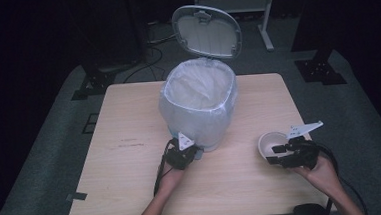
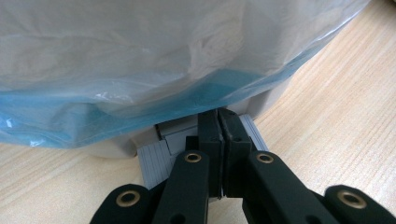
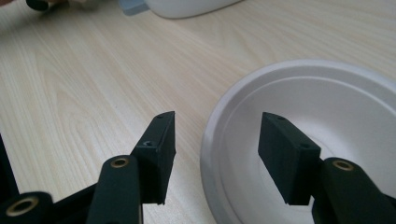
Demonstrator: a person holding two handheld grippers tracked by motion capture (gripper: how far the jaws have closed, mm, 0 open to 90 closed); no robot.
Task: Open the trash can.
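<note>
High view: the left gripper (image 1: 185, 149) sits at the one lidded bin's (image 1: 198, 104) base; one white bowl (image 1: 272, 145) lies at the right gripper (image 1: 281, 152).
Left gripper view: two jaws pressed together on the grey pedal (image 2: 159, 156).
Right gripper view: two jaws spread, straddling the bowl's rim.

Left gripper (image 1: 185, 150): black body just before the bin (image 1: 198, 104), with a grey three-cornered plate on top and a black cable trailing from it. Its jaws are matte black bars with small screw holes; the black link arms behind them carry brass-ringed pivots. Right gripper (image 1: 277, 151), well to the bin's right: the same black build, a longer grey plate and a black cable. Both forearms are bare, no sleeves.
</note>
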